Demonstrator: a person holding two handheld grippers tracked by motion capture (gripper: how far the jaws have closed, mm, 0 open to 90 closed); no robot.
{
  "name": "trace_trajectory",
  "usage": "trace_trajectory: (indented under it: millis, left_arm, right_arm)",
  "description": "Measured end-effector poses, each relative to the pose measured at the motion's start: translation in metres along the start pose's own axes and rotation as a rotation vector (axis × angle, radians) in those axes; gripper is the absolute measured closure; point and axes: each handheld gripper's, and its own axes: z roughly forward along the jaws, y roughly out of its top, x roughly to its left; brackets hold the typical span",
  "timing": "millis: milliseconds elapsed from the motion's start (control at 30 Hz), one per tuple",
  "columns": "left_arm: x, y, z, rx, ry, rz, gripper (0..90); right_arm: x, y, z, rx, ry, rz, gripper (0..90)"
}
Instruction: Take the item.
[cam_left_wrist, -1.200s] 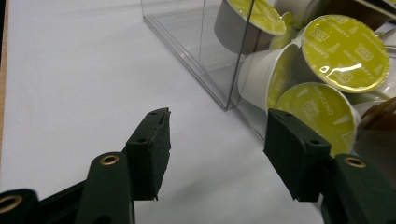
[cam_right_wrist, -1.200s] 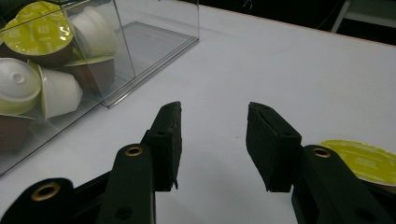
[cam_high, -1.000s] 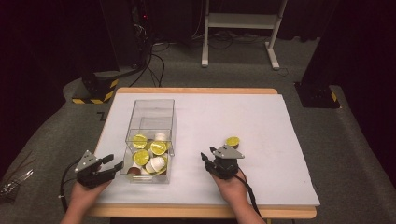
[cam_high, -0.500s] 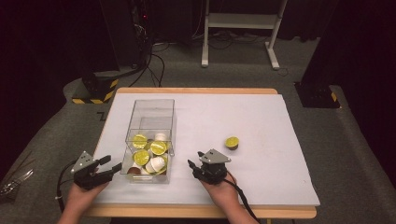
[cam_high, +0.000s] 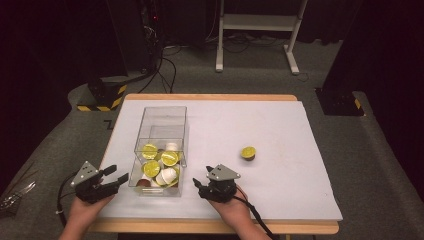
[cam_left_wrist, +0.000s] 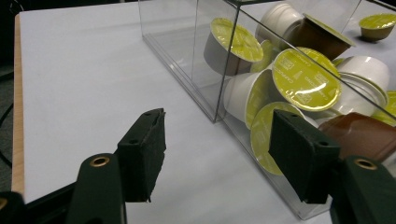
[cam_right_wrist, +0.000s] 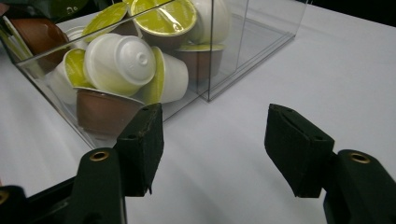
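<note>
So I'm flanking the clear plastic box (cam_high: 161, 150) with both hands right now, looks like the step where I either steady it or go fetch the 1 stray capsule. Left gripper (cam_high: 116, 176) sits just off the box's left wall, jaws spread with nothing between them; right gripper (cam_high: 199, 183) is near its right wall, jaws just been opening, also nothing in them. The box sits left of centre on the white table sheet (cam_high: 280, 125), holding a heap of white and brown coffee capsules with lime-yellow foil lids (cam_left_wrist: 304, 79). The loose yellow-lidded brown capsule (cam_high: 248, 152) lies well apart to the right, so next I'd probably swing the right gripper over there.
</note>
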Motion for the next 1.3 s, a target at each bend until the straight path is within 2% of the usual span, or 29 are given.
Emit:
trace_trajectory:
  millis: [67, 200, 233, 300, 433, 500, 633, 733, 833, 933, 1000, 1133, 1300]
  left_arm:
    - [-0.001, -0.003, -0.001, 0.005, 0.002, 0.014, 35.1]
    - [-0.002, -0.013, -0.007, 0.006, 0.002, 0.017, 31.1]
    - [-0.002, -0.015, -0.008, 0.009, -0.009, 0.015, 31.0]
    - [-0.004, -0.016, -0.008, 0.026, -0.025, 0.042, 30.2]
    - [-0.009, -0.018, -0.007, 0.023, -0.059, 0.063, 27.8]
    - [-0.01, -0.02, -0.007, 0.029, -0.067, 0.087, 26.4]
    - [-0.013, -0.021, -0.005, 0.031, -0.092, 0.081, 24.8]
    - [-0.014, -0.023, -0.006, 0.028, -0.104, 0.089, 24.8]
    - [-0.012, -0.024, -0.008, 0.024, -0.137, 0.079, 23.9]
    - [-0.01, -0.024, -0.009, 0.026, -0.139, 0.103, 23.3]
    - [-0.01, -0.024, -0.01, 0.016, -0.162, 0.089, 23.2]
    - [-0.013, -0.023, -0.009, 0.0, -0.2, 0.097, 20.9]
    - [-0.018, -0.02, -0.007, -0.014, -0.191, 0.088, 20.3]
  right_arm:
    - [0.003, 0.0, 0.001, 0.0, 0.019, 0.002, 36.8]
    - [0.009, -0.001, 0.001, 0.003, 0.039, -0.001, 35.3]
    - [0.01, -0.001, 0.001, 0.003, 0.045, 0.001, 34.7]
    - [0.013, -0.001, 0.001, 0.001, 0.055, -0.006, 33.4]
    - [0.018, -0.002, 0.006, 0.016, 0.08, -0.012, 30.6]
    - [0.021, -0.003, 0.008, 0.025, 0.084, -0.015, 30.0]
    - [0.027, -0.004, 0.012, 0.032, 0.097, -0.032, 29.8]
    - [0.03, -0.005, 0.014, 0.034, 0.116, -0.022, 29.8]
    - [0.033, -0.005, 0.015, 0.039, 0.113, -0.039, 29.4]
    - [0.032, -0.005, 0.015, 0.037, 0.116, -0.034, 29.6]
    - [0.033, -0.005, 0.013, 0.031, 0.119, -0.036, 29.7]
    - [0.035, -0.005, 0.012, 0.026, 0.122, -0.045, 29.7]
    - [0.036, -0.004, 0.011, 0.019, 0.131, -0.043, 29.6]
